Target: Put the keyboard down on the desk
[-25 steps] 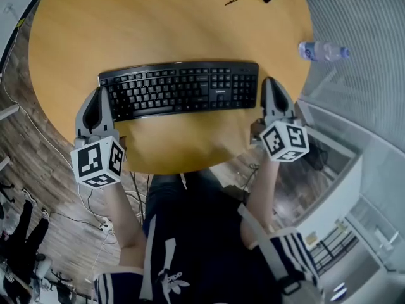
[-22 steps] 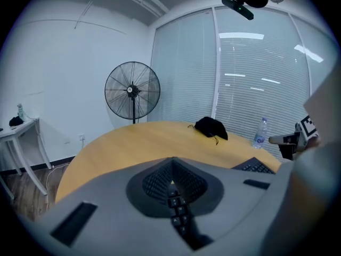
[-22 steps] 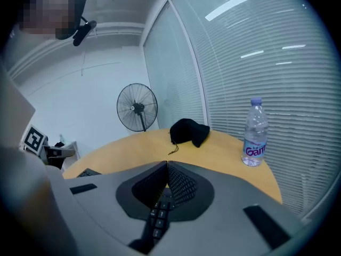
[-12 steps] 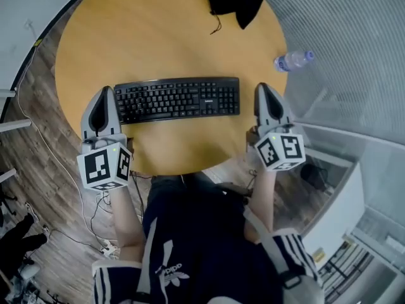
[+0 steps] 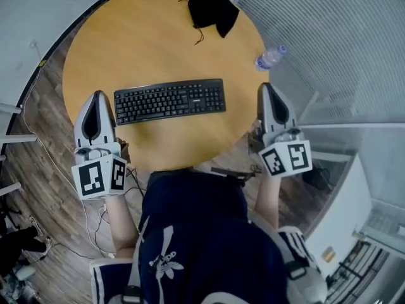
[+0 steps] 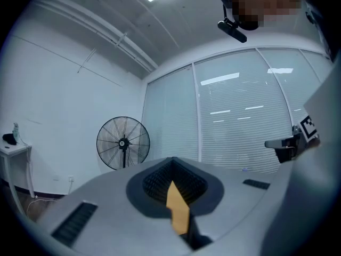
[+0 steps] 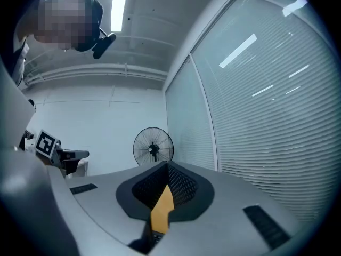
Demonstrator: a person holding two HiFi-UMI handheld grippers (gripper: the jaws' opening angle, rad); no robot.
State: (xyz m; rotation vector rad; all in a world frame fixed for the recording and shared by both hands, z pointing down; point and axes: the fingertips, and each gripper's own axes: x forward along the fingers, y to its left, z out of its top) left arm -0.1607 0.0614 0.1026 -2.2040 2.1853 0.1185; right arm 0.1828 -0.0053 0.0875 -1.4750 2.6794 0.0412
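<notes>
Keyboard (image 5: pixel 169 101) on desk (image 5: pixel 139 43); cloth (image 5: pixel 214 12) behind; bottle (image 5: pixel 270 57) right

You've drawn your left tool (image 5: pixel 96 95) and right tool (image 5: pixel 266 88) away from the keyboard (image 5: pixel 169 100). A second ago their tips sat just beside its two ends. Now both hang well apart from it, near the edge of the surface (image 5: pixel 145 37). The black cloth (image 5: pixel 212 11) has come fully into view.

We see round wooden tabletop (image 5: pixel 158 37) over plank floor (image 5: pixel 44 189). We note white wall (image 6: pixel 64 100), standing fan (image 6: pixel 123 143) beside glass partition with blinds (image 6: pixel 245 127), ceiling light strip (image 7: pixel 120 7) lit.
</notes>
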